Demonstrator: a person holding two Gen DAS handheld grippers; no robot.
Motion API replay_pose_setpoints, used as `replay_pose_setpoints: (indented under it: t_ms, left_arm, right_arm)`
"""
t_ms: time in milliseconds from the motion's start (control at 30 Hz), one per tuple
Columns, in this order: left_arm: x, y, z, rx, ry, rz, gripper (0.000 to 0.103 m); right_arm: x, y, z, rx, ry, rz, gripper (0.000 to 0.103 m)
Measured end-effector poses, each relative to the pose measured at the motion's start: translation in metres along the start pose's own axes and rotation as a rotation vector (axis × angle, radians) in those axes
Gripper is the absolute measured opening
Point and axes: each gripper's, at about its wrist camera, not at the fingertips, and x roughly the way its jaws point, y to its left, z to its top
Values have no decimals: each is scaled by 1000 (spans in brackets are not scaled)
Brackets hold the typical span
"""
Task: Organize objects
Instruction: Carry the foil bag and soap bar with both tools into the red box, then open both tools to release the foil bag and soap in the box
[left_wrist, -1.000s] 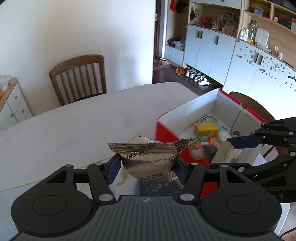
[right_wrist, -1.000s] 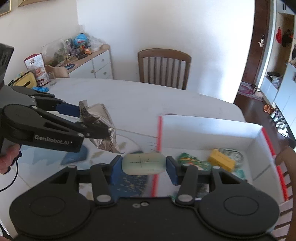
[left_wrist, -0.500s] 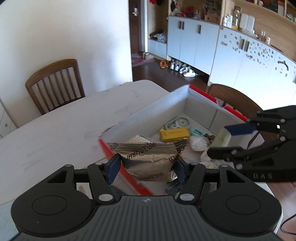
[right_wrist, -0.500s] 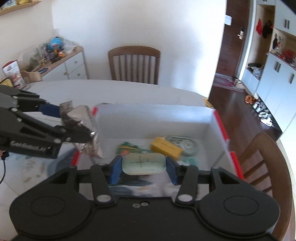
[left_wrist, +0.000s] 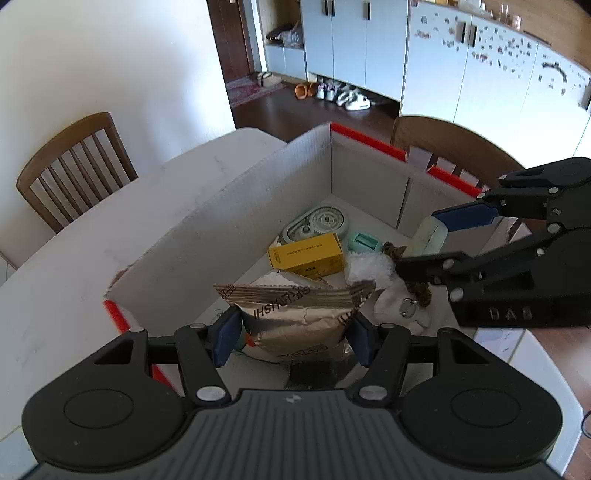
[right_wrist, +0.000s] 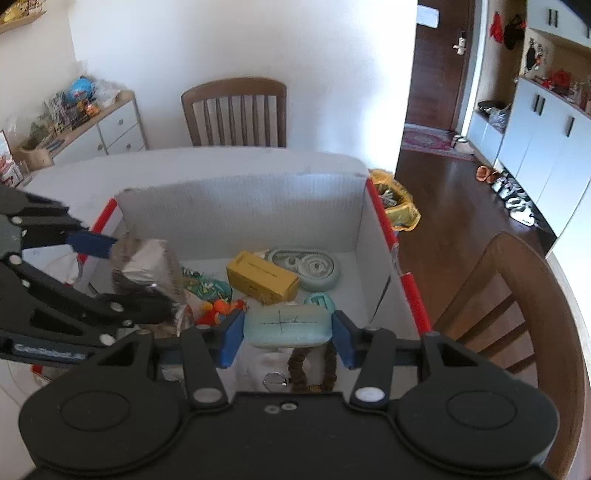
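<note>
Left gripper (left_wrist: 291, 334) clamps a silver foil packet (left_wrist: 295, 317) and right gripper (right_wrist: 287, 334) clamps a pale green soap bar (right_wrist: 287, 326), both held over the open cardboard box (right_wrist: 240, 206).

Carton (right_wrist: 236, 206) on table (left_wrist: 74, 266); chairs (right_wrist: 236, 110) behind & right; inside: small box (right_wrist: 262, 277), prob. case (right_wrist: 314, 267) behind.

I see a white table (left_wrist: 74, 236) carrying an open cardboard box (left_wrist: 229, 218) with red edges. On the box floor lie a yellow carton (left_wrist: 306, 254), a pale green gear case (left_wrist: 317, 221) and a small teal piece (left_wrist: 364, 242).
</note>
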Motion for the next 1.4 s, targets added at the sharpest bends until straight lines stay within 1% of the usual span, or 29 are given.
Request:
replay_pose_setpoints:
  t_ms: [267,433,500,567,600,800,900,1233,1300,1333,1367,1400]
  left_arm:
    - [17,2,1,-5,39,4,62]
    - [20,1,1,3,42,7,62]
    - [21,0,2,7,42,7,62]
    - [20,2,2,5,42,6,63]
    - [21,1,3,3,44,6,63]
    - [20,2,2,-13,47,2,64]
    - [16,4,2,-27,34,-2,69]
    - [-8,14,-3,-73,-33,-27,74]
    - [-15,16,-6,-84,-49,-31,75]
    - [-19,18,-8,-89,-57,-32,76]
    - [-23,19,-10,-94,-64,-31,77]
    - [-27,20,-11,-100,-72,-30,77]
  right_arm:
    - [17,-4,-8,-3,46,19,50]
    - [21,-13,-9,6,60,28,51]
    - [20,-16,-9,11,54,30,52]
    - [20,-18,-6,23,46,33,58]
    - [19,-19,-6,30,38,37,59]
    - [13,-22,-3,34,23,51,59]
    - [9,-22,-2,32,18,52,60]
    - [-9,-16,1,59,-13,49,63]
    - [-15,-13,1,62,-23,47,66]
    - [-18,-12,0,65,-30,44,70]
    - [-21,-10,0,68,-38,40,71]
    - [-24,-8,-1,71,-45,38,71]
